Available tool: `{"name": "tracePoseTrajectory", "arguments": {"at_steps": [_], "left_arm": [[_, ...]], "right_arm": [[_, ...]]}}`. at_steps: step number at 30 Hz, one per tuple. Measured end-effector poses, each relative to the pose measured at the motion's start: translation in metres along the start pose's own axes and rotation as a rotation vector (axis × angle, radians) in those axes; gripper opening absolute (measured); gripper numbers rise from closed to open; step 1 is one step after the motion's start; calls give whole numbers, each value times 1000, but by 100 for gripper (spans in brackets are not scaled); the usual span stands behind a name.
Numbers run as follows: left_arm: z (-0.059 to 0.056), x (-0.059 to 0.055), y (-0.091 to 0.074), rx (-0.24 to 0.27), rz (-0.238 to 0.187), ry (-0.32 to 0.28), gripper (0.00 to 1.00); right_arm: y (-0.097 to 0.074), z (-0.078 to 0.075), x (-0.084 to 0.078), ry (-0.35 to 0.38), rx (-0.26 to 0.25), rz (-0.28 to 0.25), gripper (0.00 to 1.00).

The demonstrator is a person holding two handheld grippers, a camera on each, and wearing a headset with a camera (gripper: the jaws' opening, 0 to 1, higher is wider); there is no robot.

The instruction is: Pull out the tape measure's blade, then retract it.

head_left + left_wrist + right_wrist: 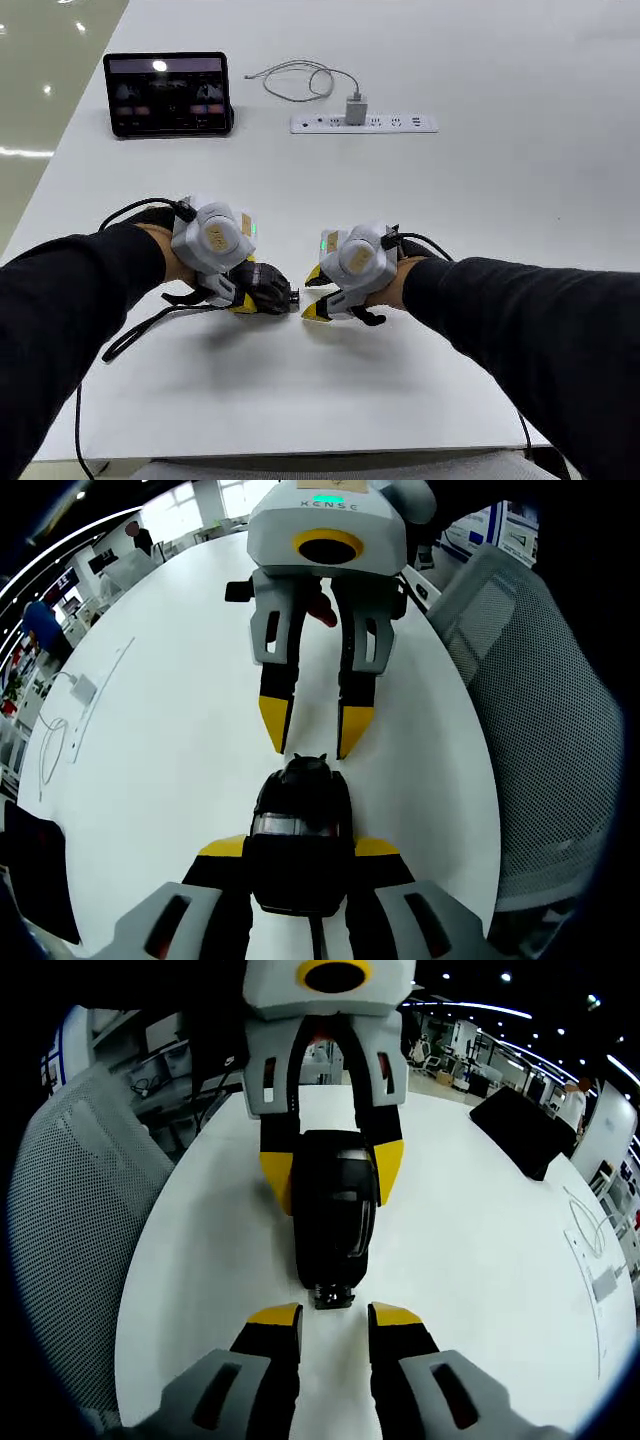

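Near the middle of the table's [330, 390] front edge, holding the black tape measure [300, 830] clamped between the jaws of the left hand-held gripper [300, 848]. Facing it with the right hand-held gripper [335, 1315], jaws apart, gripping nothing, tips just short of the blade end. Toward the far edge, a white power strip [400, 124] with charger [356, 107] and cable [295, 80]; toward the far left corner, a dark tablet [168, 93]

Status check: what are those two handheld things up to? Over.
Left tool shut on tape measure. Right tool open, facing the blade tip; blade not yet out. Nothing between them.
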State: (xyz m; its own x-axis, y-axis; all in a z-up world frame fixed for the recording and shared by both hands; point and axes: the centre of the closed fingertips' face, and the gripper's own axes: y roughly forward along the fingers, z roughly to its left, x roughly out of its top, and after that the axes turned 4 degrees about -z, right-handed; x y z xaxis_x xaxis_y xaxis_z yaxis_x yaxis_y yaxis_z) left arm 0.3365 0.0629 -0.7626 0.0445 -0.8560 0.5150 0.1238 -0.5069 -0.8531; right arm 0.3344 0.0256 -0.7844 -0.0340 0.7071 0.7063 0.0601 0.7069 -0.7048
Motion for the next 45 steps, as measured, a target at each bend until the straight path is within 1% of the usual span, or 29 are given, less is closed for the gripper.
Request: {"name": "tracePoseTrajectory", "arguments": {"at_steps": [2,4,8,10,11,12,14,18,21,23,24,28,33,36,40,42,45], "left_arm": [[0,0,0,1,0,-17,32],[0,0,1,2,5,-6,32],[1,-2,1,2,4,-9,32],[1,-2,1,-1,4,-12,32],[1,-2,1,-2,4,-14,32],[1,-2,1,-5,4,-15,32],[2,-2,1,-9,4,-27,32],[1,-3,0,-13,3,-31,32],[3,-3,1,-16,-3,-45,32],[2,-3,1,-16,-1,-55,32],[1,-3,1,-19,3,-54,32],[0,-2,1,-22,6,-52,32],[0,-2,0,-7,-3,-59,32],[0,-1,0,4,-16,-72,32],[0,-1,0,4,-17,-69,32],[0,-1,0,5,-17,-67,32],[1,0,1,6,-20,-71,32]], "right_arm": [[4,-1,2,-1,6,-3,20],[6,-1,2,-9,14,1,18],[10,2,3,-11,37,6,12],[10,2,4,-53,46,9,12],[10,2,3,-35,42,12,12],[10,2,3,19,52,14,12],[10,1,3,4,57,7,11],[9,2,3,5,60,-6,9],[8,2,2,-12,67,15,9],[6,1,0,0,68,18,8],[5,2,-1,18,76,16,8],[4,2,-3,12,79,23,8],[-3,1,-11,0,76,37,8],[-7,-1,-15,7,76,42,9],[-3,1,-12,3,66,46,11],[-3,0,-12,1,65,66,11],[-3,0,-12,4,63,76,12]]}}
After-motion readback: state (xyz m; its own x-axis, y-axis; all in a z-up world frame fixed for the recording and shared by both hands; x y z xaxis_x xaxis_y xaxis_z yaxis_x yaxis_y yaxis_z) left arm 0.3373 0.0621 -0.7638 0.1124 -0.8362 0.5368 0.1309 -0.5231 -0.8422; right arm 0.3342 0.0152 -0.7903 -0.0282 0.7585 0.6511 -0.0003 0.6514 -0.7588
